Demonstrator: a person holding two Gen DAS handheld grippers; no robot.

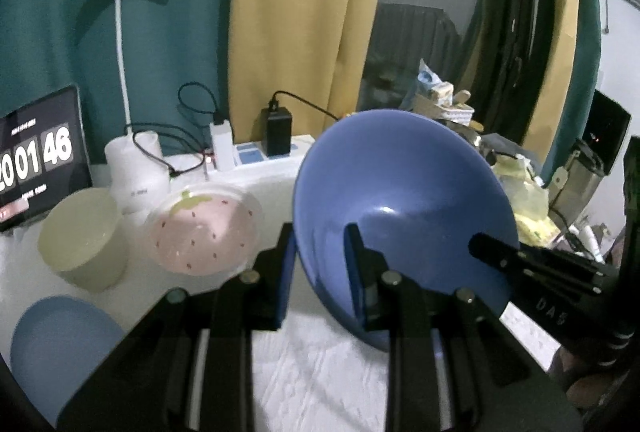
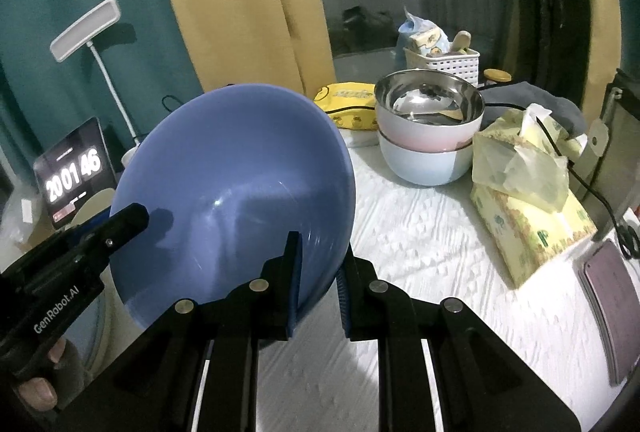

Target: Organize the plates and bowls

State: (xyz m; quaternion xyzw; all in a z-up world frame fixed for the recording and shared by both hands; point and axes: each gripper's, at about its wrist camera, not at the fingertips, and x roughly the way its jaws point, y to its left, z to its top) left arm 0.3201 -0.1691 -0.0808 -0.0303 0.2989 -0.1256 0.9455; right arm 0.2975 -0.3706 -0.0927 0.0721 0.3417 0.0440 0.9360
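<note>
Both tools pinch the rim of the large blue plastic bowl [image 1: 404,216], the left tool [image 1: 320,272] on one side and the right tool [image 2: 318,284] opposite, holding it tilted above the white-clothed desk [image 2: 420,244]. This looks like the carrying step. Next it likely needs levelling and lowering onto a stack, perhaps the steel-lined bowls [image 2: 430,120] toward the desk's far edge.

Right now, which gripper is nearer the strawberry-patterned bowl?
Left. The left gripper clamps the blue bowl on the rim facing the strawberry-patterned bowl; the right gripper clamps the opposite rim, farther away.
</note>
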